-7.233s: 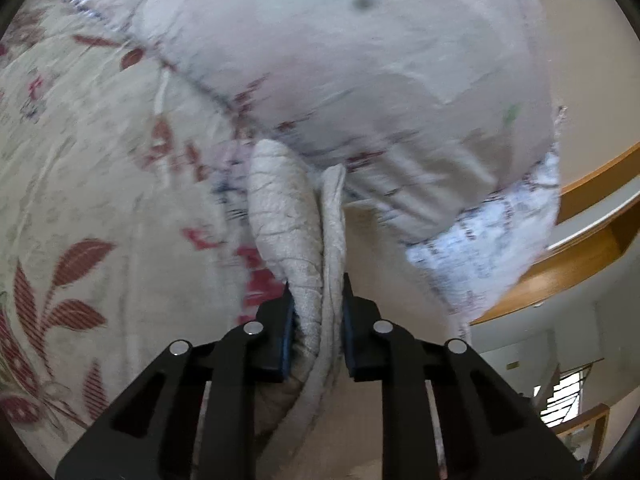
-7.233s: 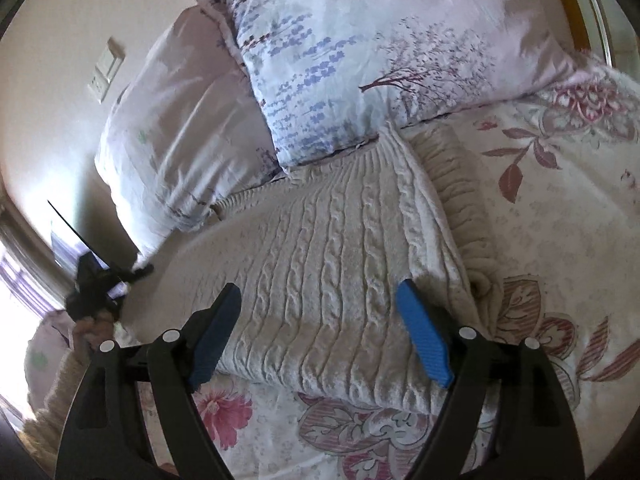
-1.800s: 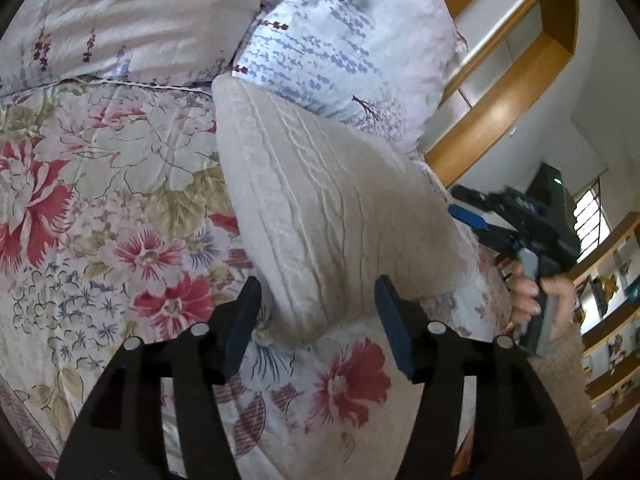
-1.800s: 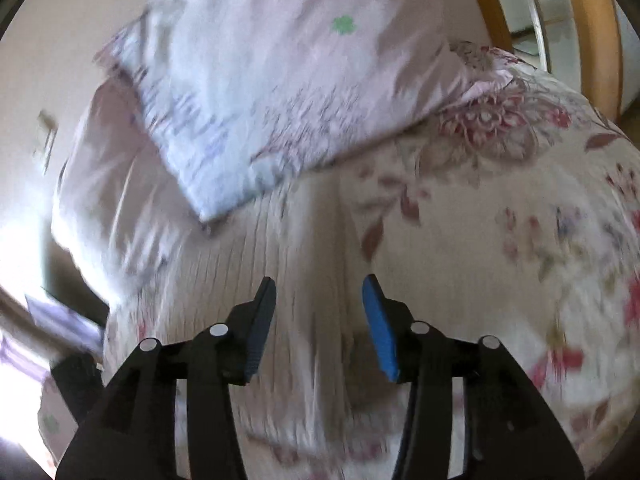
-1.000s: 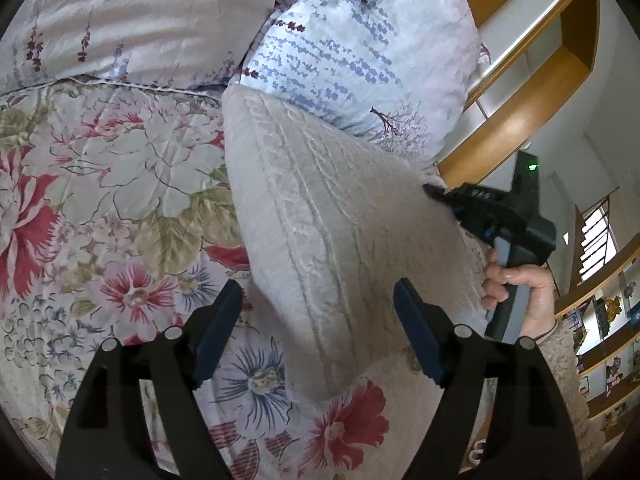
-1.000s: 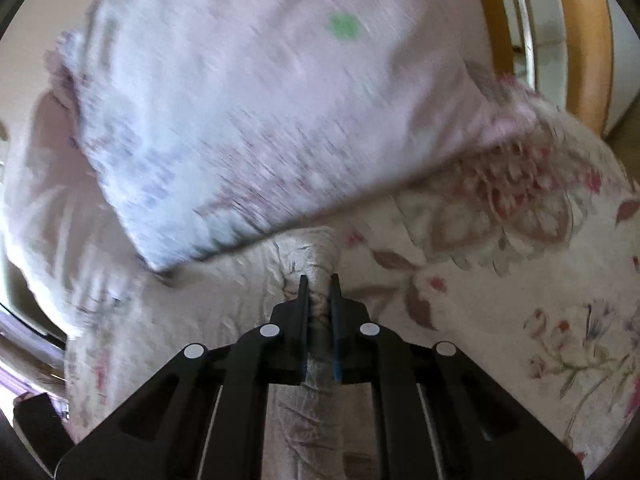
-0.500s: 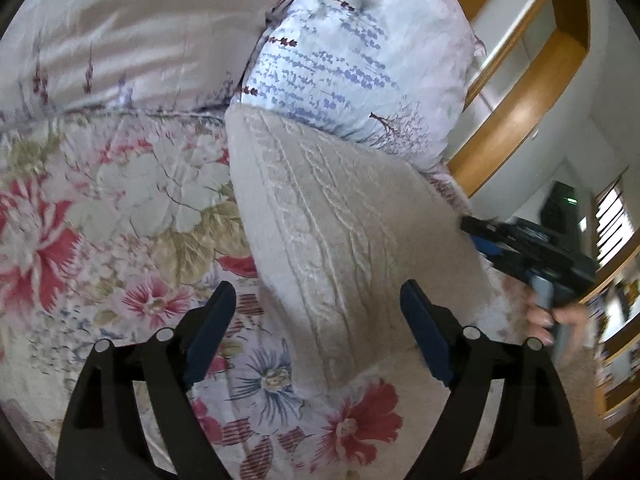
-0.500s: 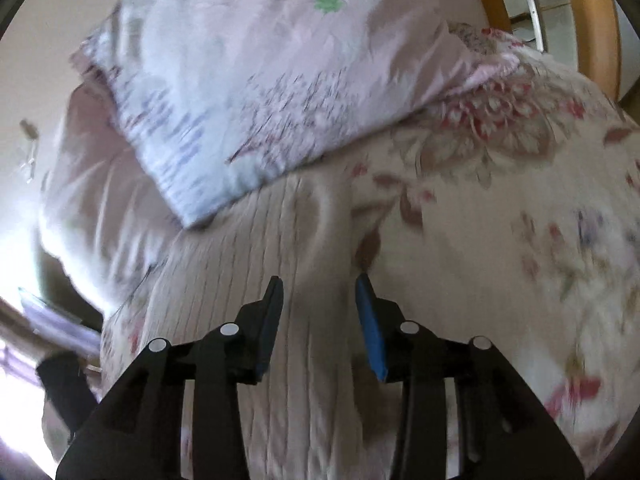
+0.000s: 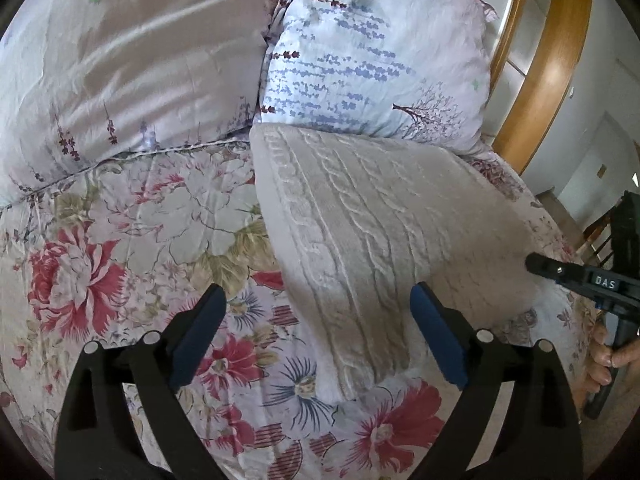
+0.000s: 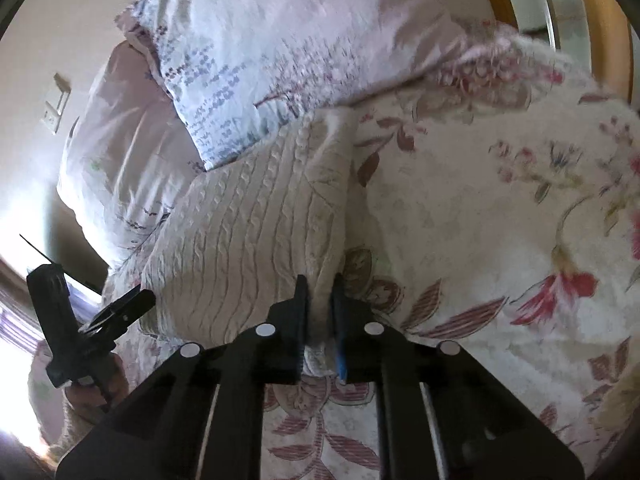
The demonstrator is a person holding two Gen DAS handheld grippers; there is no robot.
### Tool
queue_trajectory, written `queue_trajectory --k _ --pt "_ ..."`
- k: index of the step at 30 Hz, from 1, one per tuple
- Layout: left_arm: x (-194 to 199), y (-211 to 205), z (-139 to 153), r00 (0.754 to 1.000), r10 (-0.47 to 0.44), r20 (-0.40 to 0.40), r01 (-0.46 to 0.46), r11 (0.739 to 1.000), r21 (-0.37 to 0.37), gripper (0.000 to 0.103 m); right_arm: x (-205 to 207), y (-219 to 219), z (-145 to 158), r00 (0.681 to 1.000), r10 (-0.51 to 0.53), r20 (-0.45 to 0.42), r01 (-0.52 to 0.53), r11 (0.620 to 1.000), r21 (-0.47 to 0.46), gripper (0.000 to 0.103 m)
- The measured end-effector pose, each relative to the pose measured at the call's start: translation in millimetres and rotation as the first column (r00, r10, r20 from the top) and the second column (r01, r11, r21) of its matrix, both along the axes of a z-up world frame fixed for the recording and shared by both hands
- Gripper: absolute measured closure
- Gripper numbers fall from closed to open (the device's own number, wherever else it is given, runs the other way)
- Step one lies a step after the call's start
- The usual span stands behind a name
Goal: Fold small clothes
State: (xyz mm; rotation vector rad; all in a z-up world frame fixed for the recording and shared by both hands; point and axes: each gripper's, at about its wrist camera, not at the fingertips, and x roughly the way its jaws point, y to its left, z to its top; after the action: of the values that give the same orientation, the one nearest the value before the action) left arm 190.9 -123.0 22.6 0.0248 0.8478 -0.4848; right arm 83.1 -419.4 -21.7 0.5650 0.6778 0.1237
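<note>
A cream cable-knit sweater (image 9: 372,224) lies folded on the floral bedspread (image 9: 132,232), its far end against the pillows. My left gripper (image 9: 316,316) is open, its blue-padded fingers astride the sweater's near end without touching it. My right gripper (image 10: 319,300) is shut on the near right edge of the sweater (image 10: 248,232). The right gripper also shows at the right edge of the left wrist view (image 9: 580,276), at the sweater's side. The left gripper shows at lower left in the right wrist view (image 10: 120,308).
Two pillows lean at the head of the bed, a pale lilac one (image 9: 132,56) and a blue-flowered one (image 9: 372,56). A wooden headboard frame (image 9: 548,64) curves behind them. The floral bedspread (image 10: 480,220) stretches to the right of the sweater.
My right gripper has closed on the sweater's edge; half a second ago it was open. My left gripper stays open over the sweater's near end, opened slightly wider.
</note>
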Motion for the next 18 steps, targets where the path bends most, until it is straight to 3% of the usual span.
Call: queue_trajectory --k 4,11,13,15,17,18 --pt "-0.5 -2.4 -5.6 1.000 -0.006 -0.024 0.006 1.000 0.001 0.010 6.4 1.3 -8.6 0.998 -0.028 -0.050 0.024 0.997 -0.069 0.093" --pt "3.0 -5.9 -16.2 0.996 -0.030 -0.086 0.027 0.999 -0.044 0.010 11.3 -3.0 -20.6 0.996 -0.032 -0.079 0.027 0.998 -0.052 0.092" --pt "6.9 -0.6 -14.5 0.993 -0.039 -0.112 0.029 0.995 -0.094 0.010 10.8 -8.0 -16.2 0.996 -0.029 -0.083 0.027 0.999 -0.020 0.086" --pt "11.3 5.6 -11.1 0.991 -0.040 -0.129 0.022 0.990 -0.140 0.010 11.0 -15.0 -10.3 0.997 -0.023 -0.075 0.026 0.999 0.042 0.075" --pt "20.1 12.9 -8.7 0.987 -0.035 -0.159 0.005 0.983 -0.186 0.008 13.6 -23.7 -1.1 0.998 -0.032 -0.053 0.037 0.995 0.093 0.054" --pt "24.1 15.4 -8.4 0.984 -0.032 -0.175 -0.004 0.979 -0.203 0.008 15.4 -25.2 2.1 0.998 -0.033 -0.044 0.038 0.994 0.106 0.051"
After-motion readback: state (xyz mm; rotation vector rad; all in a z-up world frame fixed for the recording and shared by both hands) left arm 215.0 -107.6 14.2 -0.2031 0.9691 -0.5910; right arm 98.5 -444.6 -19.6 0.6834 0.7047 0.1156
